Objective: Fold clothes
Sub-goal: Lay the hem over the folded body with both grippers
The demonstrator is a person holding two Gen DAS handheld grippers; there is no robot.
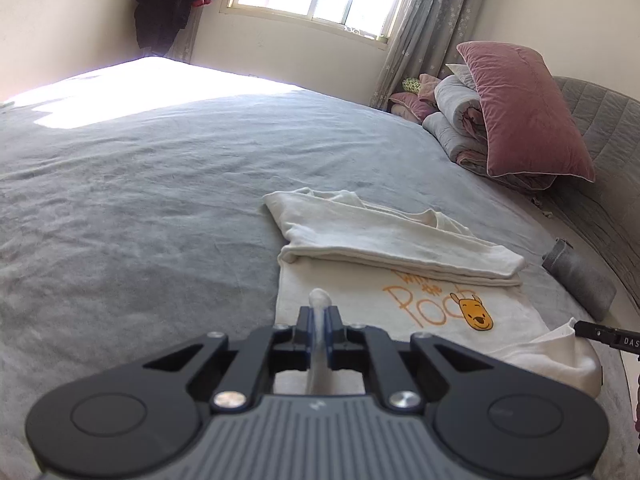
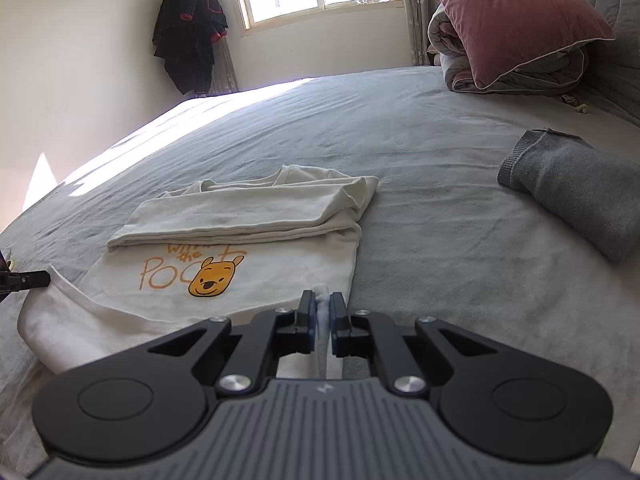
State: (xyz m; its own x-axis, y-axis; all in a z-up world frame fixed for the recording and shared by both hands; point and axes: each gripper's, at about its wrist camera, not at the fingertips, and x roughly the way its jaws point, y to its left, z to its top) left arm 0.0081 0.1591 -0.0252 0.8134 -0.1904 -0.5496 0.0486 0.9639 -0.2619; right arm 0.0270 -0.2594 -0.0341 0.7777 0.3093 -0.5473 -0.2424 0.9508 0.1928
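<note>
Both jaws are clamped on the near hem of a cream cotton T-shirt (image 2: 256, 276) with an orange bear print: left gripper (image 1: 319, 312) at one corner, right gripper (image 2: 322, 308) at the other. The shirt lies on a grey-sheeted bed (image 1: 140, 208) (far half already folded over). Beyond sit a folded grey knit garment (image 2: 576, 188) and a pink velvet pillow (image 1: 524, 108).

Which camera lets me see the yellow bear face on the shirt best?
The right wrist view: the bear face sits whole and big on the white shirt. In the left wrist view the bear face is smaller and off to the side.
</note>
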